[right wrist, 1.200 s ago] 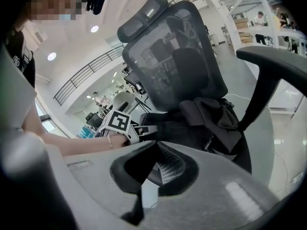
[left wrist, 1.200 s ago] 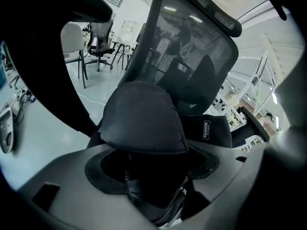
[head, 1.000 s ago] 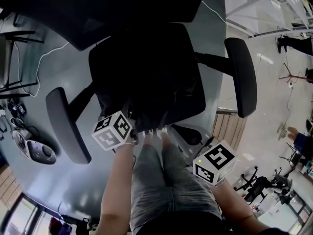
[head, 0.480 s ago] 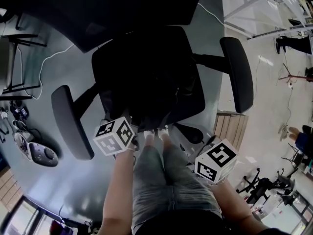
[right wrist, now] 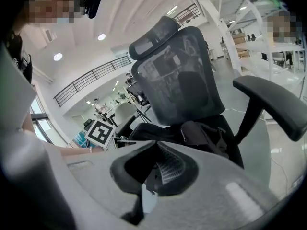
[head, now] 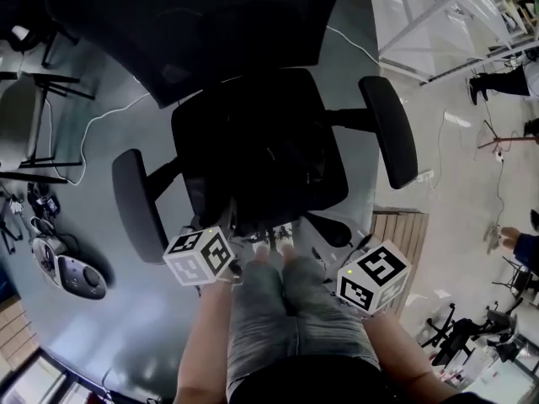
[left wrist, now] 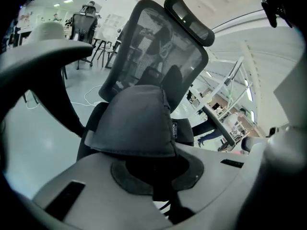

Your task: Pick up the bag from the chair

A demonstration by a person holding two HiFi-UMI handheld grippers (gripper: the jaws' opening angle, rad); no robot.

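Observation:
A black bag [left wrist: 134,123] lies on the seat of a black office chair [head: 389,129]; from the head view it barely stands out from the dark seat. My left gripper [left wrist: 153,164] has just been closing and is shut on the bag's near edge. The fabric rises in a hump right in front of its jaws. Its marker cube [head: 200,255] sits at the seat's front left corner. My right gripper [right wrist: 152,169] is shut with nothing seen between its pads. It points at the chair's mesh back [right wrist: 182,80], short of the bag [right wrist: 206,135]. Its cube [head: 373,278] is beside my right knee.
The chair's two armrests [head: 139,204] flank the seat. A grey device [head: 76,274] and white cables [head: 101,116] lie on the floor at left. A wooden panel [head: 400,225] is at right, with other chairs [head: 455,335] beyond.
In the head view both marker cubes have drawn back from the seat towards my legs, the left one more. The chair has shifted slightly lower in the picture.

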